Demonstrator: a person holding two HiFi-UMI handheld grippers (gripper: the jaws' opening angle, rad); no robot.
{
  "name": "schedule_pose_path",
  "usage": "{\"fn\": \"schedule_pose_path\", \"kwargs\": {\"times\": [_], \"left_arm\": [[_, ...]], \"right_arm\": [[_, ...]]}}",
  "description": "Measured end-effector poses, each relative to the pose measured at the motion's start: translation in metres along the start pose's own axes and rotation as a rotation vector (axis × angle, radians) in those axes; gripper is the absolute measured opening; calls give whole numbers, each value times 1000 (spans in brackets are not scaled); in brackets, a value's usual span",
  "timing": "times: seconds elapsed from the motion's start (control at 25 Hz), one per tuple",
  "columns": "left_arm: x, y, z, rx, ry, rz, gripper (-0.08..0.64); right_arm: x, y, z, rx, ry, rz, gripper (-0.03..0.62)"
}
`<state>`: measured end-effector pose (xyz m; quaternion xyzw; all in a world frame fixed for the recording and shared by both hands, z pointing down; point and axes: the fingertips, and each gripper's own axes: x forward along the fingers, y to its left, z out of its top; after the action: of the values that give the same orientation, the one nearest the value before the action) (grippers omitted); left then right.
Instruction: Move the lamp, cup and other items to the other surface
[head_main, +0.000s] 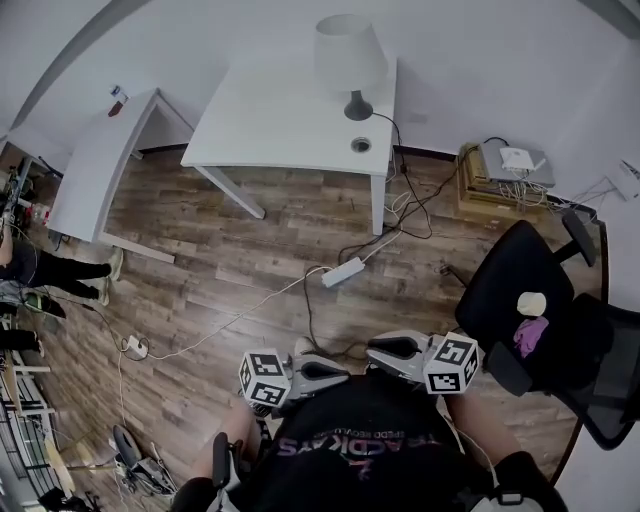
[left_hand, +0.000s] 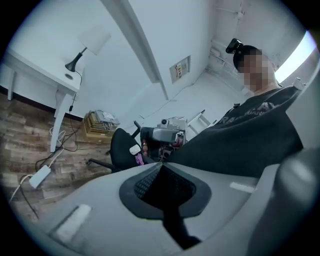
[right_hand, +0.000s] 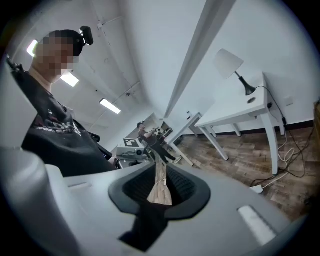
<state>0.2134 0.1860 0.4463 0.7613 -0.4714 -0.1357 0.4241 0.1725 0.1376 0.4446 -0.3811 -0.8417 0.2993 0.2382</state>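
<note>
Judging the lamp (head_main: 350, 55) light and top-heavy, we are favouring its stem (head_main: 355, 97); left gripper (left_hand: 161, 164) closed, right gripper (right_hand: 160, 169) narrowly parted, both empty.

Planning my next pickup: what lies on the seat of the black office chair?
A small white cylindrical object and a purple item lie on it; the black seat beneath them is covered.

White-shaded lamp (head_main: 350, 62) stands upright on the white table (head_main: 270, 125); perhaps a cup (head_main: 531, 303) sits on the chair (head_main: 500, 285).
</note>
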Motion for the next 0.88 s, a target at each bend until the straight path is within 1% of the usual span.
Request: {"fn": "schedule_pose_path", "kwargs": {"times": [0.12, 0.2, 0.32, 0.4, 0.48, 0.6, 0.72, 0.8, 0.88], "left_arm": [[8, -9, 4, -30, -17, -63, 0], [15, -12, 3, -48, 7, -96, 0], [20, -8, 6, -69, 39, -125, 0], [17, 1, 14, -73, 26, -111, -2], [9, 12, 23, -71, -15, -80, -3], [-10, 34, 38, -87, -102, -44, -3], [-37, 78, 60, -171, -196, 15, -3], [-62, 123, 69, -225, -240, 107, -3], [-92, 169, 69, -241, -228, 243, -3]], "right_arm": [[9, 11, -9, -13, 80, 87, 69], [13, 17, -12, -25, 129, 130, 69], [17, 17, -14, -32, 171, 159, 69], [22, 12, -9, -35, 168, 150, 69], [26, 0, 0, -23, 135, 107, 72], [30, -26, 20, 7, 48, -5, 80], [30, -61, 48, 39, -45, -140, 80], [28, -87, 70, 55, -114, -247, 80], [28, -114, 93, 59, -183, -360, 81]]}}
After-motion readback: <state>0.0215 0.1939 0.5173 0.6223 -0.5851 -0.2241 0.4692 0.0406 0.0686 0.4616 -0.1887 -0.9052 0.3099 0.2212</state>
